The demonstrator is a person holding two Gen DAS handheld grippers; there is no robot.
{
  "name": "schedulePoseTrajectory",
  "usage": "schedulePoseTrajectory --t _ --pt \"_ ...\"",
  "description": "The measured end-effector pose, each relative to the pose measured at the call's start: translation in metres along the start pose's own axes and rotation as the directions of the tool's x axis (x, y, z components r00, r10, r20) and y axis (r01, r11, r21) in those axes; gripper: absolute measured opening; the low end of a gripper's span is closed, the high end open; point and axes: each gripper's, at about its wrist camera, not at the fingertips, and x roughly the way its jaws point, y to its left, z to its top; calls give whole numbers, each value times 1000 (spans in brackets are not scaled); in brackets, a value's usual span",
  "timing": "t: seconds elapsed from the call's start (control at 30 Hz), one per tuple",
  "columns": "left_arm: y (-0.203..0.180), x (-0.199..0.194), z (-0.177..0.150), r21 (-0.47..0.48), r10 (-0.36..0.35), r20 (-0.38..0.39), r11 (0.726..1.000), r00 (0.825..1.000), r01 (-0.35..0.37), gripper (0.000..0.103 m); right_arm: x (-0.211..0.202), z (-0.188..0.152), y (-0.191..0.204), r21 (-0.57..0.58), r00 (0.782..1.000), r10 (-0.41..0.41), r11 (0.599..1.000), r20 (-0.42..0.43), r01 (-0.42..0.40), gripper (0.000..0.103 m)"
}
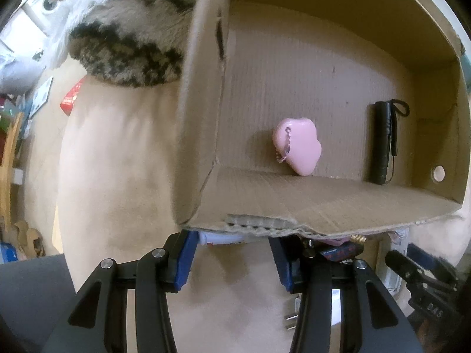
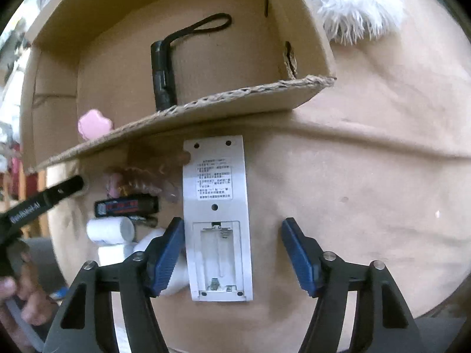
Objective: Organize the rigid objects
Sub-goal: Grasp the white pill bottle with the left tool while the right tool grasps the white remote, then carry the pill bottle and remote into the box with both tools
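Right gripper (image 2: 232, 253) fingers wide, straddling white remote (image 2: 217, 217) lying back-up on beige cushion, before cardboard box (image 2: 182, 114). Left gripper (image 1: 232, 260) fingers narrower, empty. Centre, lower squarely, pinch long edges.

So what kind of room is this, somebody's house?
Most likely a lived-in home. The cardboard box sits on a soft beige cushion like a sofa's, beside a shaggy throw, and a washing machine shows in the far corner.

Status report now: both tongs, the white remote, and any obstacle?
Right tongs open around white remote, not gripping. Left tongs open, empty. Box edge overhangs remote's top.
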Motion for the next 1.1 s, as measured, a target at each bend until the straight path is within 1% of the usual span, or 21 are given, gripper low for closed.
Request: schedulePoseTrajectory --t 0.17,0.3,0.33,0.37,0.4,0.47,0.63,0.7,0.77,0.83,0.93,1.1 --pt "-5 4 1 -6 5 -1 1000 1000 -5 44 13 9 16 -56 998 -68 996 0 67 72" --pt "4 6 6 -18 6 -1 1000 1000 -6 44 23 4 35 -162 986 -164 973 14 165 65" --pt "5 5 6 -20 5 -1 1000 1000 -5 44 23 2 39 -184 985 -173 967 19 174 59" --pt "5 5 6 -21 3 -2 1000 1000 -3 44 23 -1 43 -201 984 -178 963 24 179 52" --pt "6 3 5 -25 2 -2 1000 1000 -2 44 23 -3 48 -214 983 -180 960 28 182 47" --pt "11 2 4 -25 2 0 1000 1000 -2 44 22 -7 52 -229 980 -195 953 36 198 46" --pt "16 -8 -1 -26 3 11 1000 1000 -3 44 8 -18 48 -202 982 -180 961 53 187 45" --pt "18 -12 -3 -23 8 19 1000 1000 -7 44 3 -22 53 -194 982 -173 964 74 184 45" --pt "18 -17 -6 -11 22 32 1000 999 -21 44 -5 -29 53 -199 975 -196 956 105 214 45" --pt "20 -25 -9 -8 30 52 1000 998 -29 44 -12 -37 58 -184 976 -182 962 121 203 45" --pt "21 -40 -18 -7 27 76 1000 997 -26 44 -35 -54 44 -146 969 -169 970 181 197 45" --pt "25 -68 -33 8 16 132 1000 991 -17 44 -75 -73 47 -116 955 -113 982 275 149 45"
